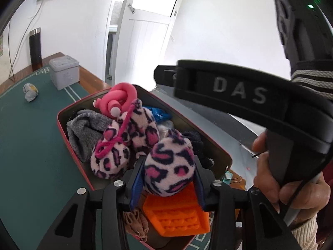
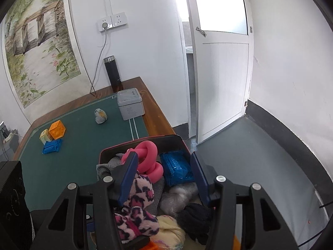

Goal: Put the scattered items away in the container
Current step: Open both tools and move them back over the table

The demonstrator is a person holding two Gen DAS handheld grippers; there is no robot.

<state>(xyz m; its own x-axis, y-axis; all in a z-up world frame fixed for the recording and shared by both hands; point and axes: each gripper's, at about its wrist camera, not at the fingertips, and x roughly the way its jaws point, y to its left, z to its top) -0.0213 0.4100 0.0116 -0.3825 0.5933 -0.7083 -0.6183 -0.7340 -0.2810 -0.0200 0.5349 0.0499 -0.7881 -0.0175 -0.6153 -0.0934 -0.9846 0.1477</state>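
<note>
A red-rimmed metal container (image 1: 62,112) sits at the table's near right edge, full of items: a pink knotted toy (image 1: 118,100), grey cloth (image 1: 85,129), an orange block (image 1: 177,214). My left gripper (image 1: 168,173) is shut on a pink leopard-print plush toy (image 1: 169,164) and holds it over the container. My right gripper (image 2: 164,175) is open and empty above the container (image 2: 166,138), over the pink knotted toy (image 2: 148,158) and a blue block (image 2: 177,167). Still on the green mat: a rolled sock (image 2: 101,115), an orange cube (image 2: 57,129), a yellow cube (image 2: 45,136), a blue block (image 2: 52,146).
A grey tin box (image 2: 130,104) and a dark flask (image 2: 113,74) stand at the table's far side. A white door (image 2: 222,73) is open to the right. The other hand-held gripper (image 1: 260,95) fills the right of the left wrist view.
</note>
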